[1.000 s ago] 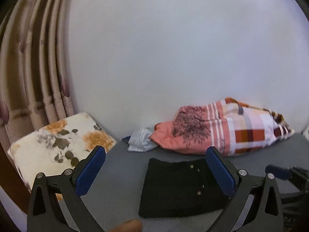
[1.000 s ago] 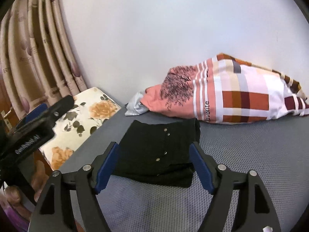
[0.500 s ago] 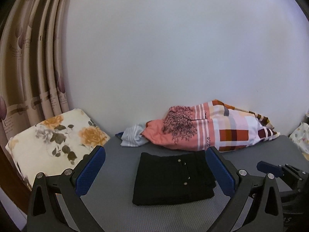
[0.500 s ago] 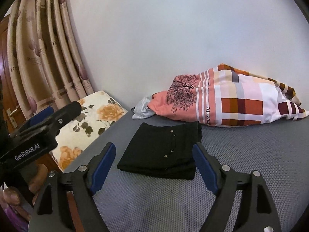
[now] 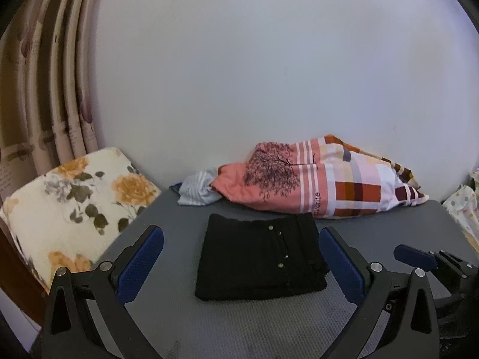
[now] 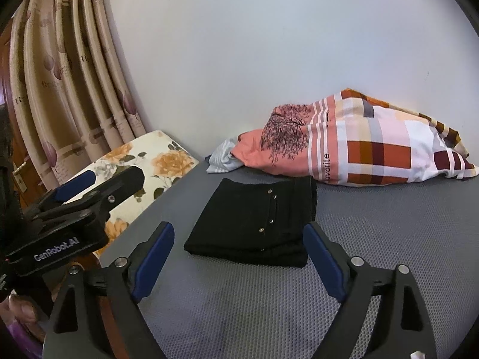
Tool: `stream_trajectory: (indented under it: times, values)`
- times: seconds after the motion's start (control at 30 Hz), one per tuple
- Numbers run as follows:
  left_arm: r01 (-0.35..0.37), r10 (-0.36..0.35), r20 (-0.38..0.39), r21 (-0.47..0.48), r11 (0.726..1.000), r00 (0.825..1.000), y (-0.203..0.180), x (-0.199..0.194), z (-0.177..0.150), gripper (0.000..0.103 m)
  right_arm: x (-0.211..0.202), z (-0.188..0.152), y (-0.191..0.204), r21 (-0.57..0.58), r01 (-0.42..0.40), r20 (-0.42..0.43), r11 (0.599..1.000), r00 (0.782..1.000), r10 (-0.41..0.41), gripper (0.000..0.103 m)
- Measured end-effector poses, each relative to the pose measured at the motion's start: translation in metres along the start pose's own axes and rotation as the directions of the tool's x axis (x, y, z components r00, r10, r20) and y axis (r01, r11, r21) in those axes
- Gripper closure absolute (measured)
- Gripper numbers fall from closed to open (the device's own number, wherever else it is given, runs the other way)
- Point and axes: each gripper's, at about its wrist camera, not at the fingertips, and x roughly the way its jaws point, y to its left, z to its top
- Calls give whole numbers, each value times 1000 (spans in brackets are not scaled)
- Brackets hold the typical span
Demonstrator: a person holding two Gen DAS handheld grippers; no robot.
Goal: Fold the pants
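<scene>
Already folded into a compact black rectangle, the pants (image 5: 260,257) lie flat on the grey mesh-textured bed (image 5: 239,323), small metal studs showing along the top layer. Both tools hang above the near edge, touching nothing. The left tool (image 5: 241,257) is spread wide and released, its blue pads (image 5: 140,257) framing the pants at 12 o'clock; the right tool (image 6: 239,257) is likewise splayed and empty — the pants sit just beyond its tips. At 1 o'clock from the pants a plaid coral bundle of bedding (image 5: 329,182) rests against the white wall (image 5: 269,74); a floral cushion (image 5: 71,206) sits at 9 o'clock, beside the curtains (image 6: 60,83).
</scene>
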Motion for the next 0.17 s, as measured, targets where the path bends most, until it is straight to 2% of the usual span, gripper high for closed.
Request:
stream_trajectory:
  times: [0.17]
  values:
    - [4,-5,-10,-23,1000,1000,4,5,-5,0,2,-2,2,-4,5,-10,1000,1000,-5,16]
